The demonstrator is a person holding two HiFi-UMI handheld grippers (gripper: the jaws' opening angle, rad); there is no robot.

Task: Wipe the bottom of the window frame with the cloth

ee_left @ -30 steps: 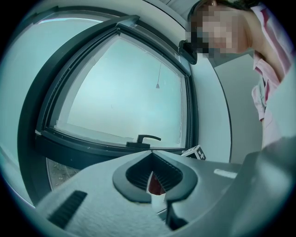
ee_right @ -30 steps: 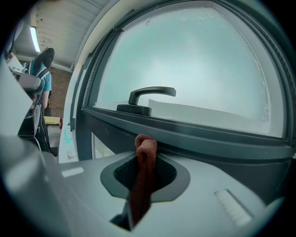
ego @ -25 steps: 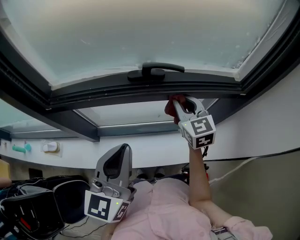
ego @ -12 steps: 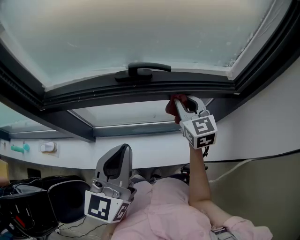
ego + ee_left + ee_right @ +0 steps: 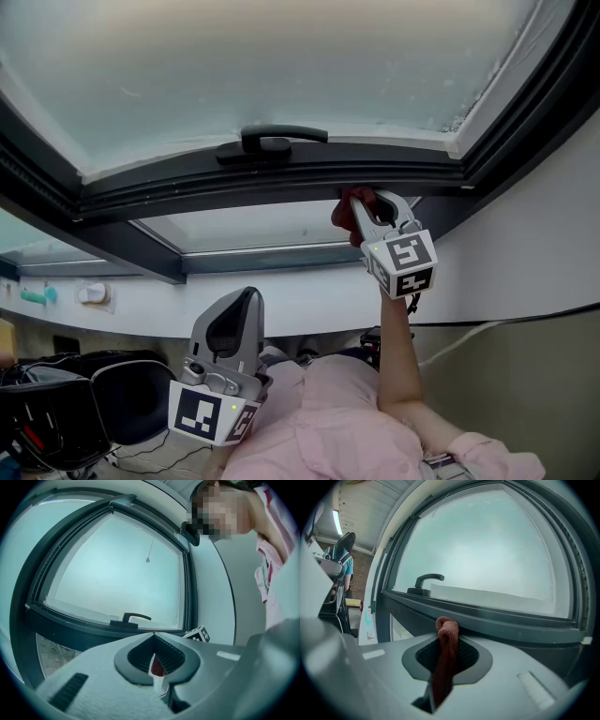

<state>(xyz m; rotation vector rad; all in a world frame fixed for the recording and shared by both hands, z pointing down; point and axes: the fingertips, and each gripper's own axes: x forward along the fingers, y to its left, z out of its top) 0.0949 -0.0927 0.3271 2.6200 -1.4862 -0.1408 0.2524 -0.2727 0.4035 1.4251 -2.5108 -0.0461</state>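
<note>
The left gripper (image 5: 244,302) and right gripper (image 5: 367,202) are moulded in pale grey plastic with black ribbed pads (image 5: 229,328). A cube (image 5: 403,264) of black-and-white square markers is fixed on each. A pink shirt (image 5: 319,417) is worn.

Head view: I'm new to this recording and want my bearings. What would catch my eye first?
The big frosted pane in its dark window frame fills the top, with a black handle at its lower edge. Just under that edge, the right gripper is shut on a reddish cloth, held up against the frame's bottom. The left gripper hangs low, shut and empty, beside the person's pink shirt.
</note>
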